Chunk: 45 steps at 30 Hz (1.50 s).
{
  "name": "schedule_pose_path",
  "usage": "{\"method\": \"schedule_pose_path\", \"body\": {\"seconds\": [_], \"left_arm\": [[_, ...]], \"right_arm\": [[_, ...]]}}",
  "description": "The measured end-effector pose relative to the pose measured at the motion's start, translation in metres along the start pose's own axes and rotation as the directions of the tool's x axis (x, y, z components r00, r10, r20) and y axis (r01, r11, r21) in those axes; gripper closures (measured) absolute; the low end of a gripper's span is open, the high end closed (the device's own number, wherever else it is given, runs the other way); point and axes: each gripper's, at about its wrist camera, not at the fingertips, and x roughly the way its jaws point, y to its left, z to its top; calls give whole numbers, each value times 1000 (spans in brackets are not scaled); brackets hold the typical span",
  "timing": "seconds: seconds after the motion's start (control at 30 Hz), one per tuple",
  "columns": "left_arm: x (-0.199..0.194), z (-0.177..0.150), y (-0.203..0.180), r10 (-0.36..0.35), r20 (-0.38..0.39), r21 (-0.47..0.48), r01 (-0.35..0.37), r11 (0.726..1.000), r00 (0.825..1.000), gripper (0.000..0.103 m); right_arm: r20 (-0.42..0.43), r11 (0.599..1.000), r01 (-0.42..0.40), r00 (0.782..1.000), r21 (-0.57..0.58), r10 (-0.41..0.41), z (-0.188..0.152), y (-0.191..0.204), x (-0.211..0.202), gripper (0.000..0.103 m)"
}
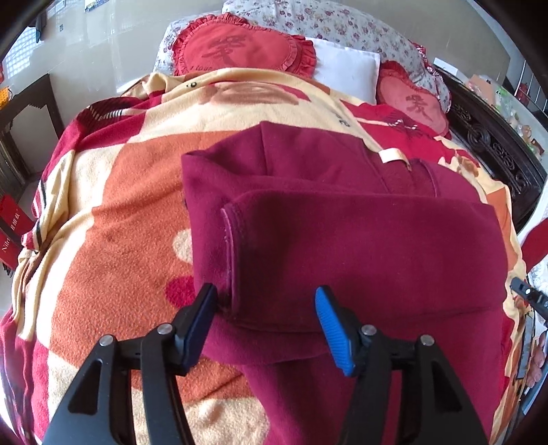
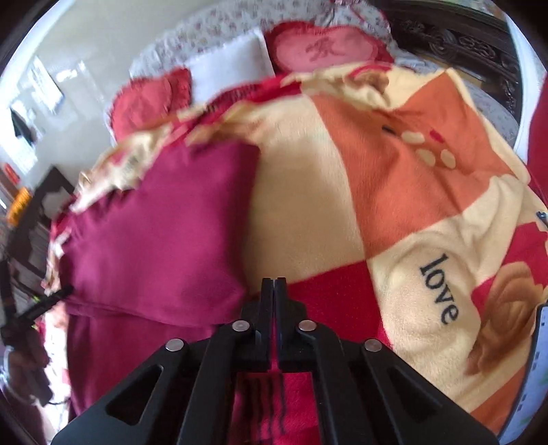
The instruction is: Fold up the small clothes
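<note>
maroon fleece garment (image 1: 359, 239), folded, on blanket (image 1: 113, 212)

A home bedroom: a bed fills both views, spread with a fleece blanket (image 1: 113, 191) in orange, cream and red patches, the word "love" printed on it toward 4 o'clock in the right wrist view. At 12 o'clock in the left wrist view lie a red heart-shaped cushion (image 1: 239, 51), a white pillow (image 1: 346, 68) and a floral pillow (image 1: 328, 24). A carved dark wooden bed frame (image 1: 493, 147) runs along 2 o'clock, and a glossy pale tiled floor (image 1: 102, 37) shows at 11 o'clock
</note>
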Motion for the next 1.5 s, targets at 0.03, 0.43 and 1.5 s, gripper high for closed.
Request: {"method": "schedule_pose_path", "body": {"seconds": [0.03,0.43,1.5], "left_arm": [[-2,0,0,-1,3,-4,1,1000,1000,40],[-6,-11,1,-3,8,1,3,1000,1000,30],[-58,-54,20,-35,7,-74,35,997,999,28]], "right_arm": [[9,1000,-12,1000,8,12,1,2,-5,91],[-53,995,-54,997,-88,49,2,32,16,103],[-118,973,76,988,-219,-103,-10,61,43,92]]}}
